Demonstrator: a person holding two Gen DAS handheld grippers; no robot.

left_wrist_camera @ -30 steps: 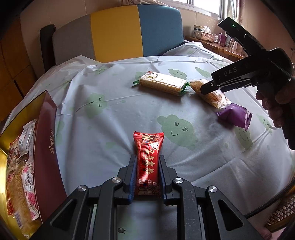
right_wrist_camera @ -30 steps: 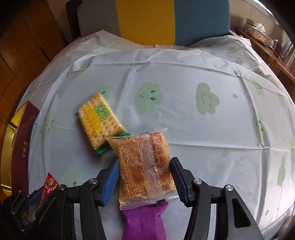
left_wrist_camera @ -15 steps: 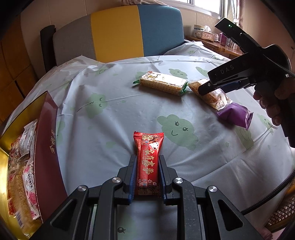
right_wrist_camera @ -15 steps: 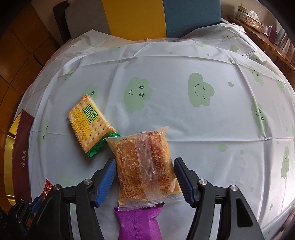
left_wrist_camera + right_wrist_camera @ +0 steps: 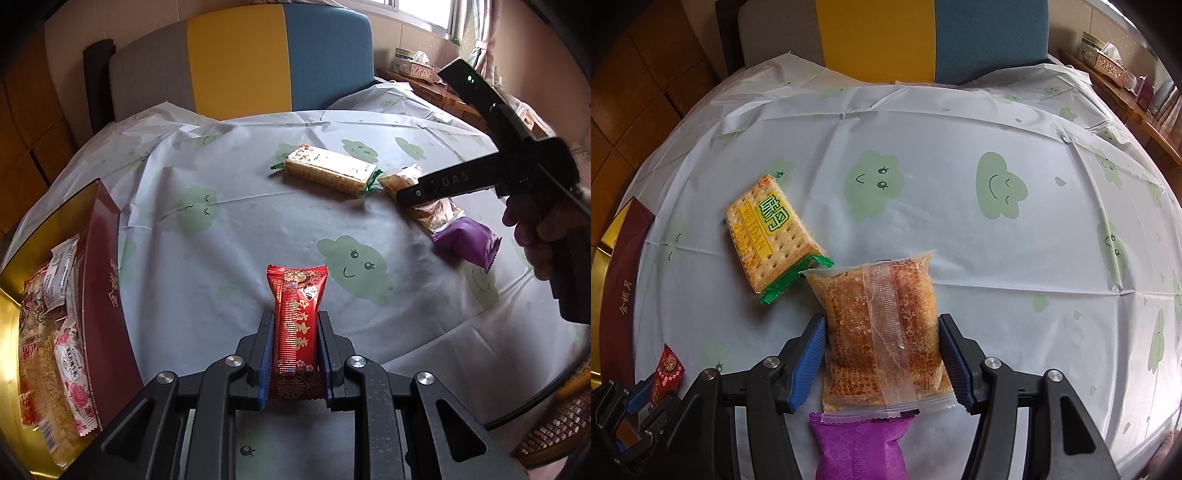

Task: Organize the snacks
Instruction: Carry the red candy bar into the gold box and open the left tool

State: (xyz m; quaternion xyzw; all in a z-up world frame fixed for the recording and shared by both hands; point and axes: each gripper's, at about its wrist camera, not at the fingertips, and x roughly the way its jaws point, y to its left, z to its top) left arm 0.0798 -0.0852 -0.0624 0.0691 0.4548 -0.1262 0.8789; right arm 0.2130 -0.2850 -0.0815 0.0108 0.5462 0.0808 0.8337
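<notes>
My left gripper [image 5: 294, 334] is shut on a red snack bar [image 5: 296, 325] that lies on the cloth near the table's front. My right gripper [image 5: 881, 343] is open, its blue pads either side of a clear packet of orange-brown crisp cake [image 5: 882, 332], close to its edges. That packet also shows in the left wrist view [image 5: 424, 206], under the right gripper. A purple packet [image 5: 860, 443] lies just behind it, partly under its seam. A cracker pack with green ends [image 5: 768, 236] lies to its left.
A red and gold box [image 5: 107, 295] at the left table edge holds several snack packets [image 5: 55, 332]. The round table has a white cloth with green clouds [image 5: 960, 221]. A grey, yellow and blue seat back [image 5: 240, 62] stands behind the table.
My right gripper has come down and forward over the orange-brown packet, so its pads now flank the packet closely. The left gripper and red bar have not moved.
</notes>
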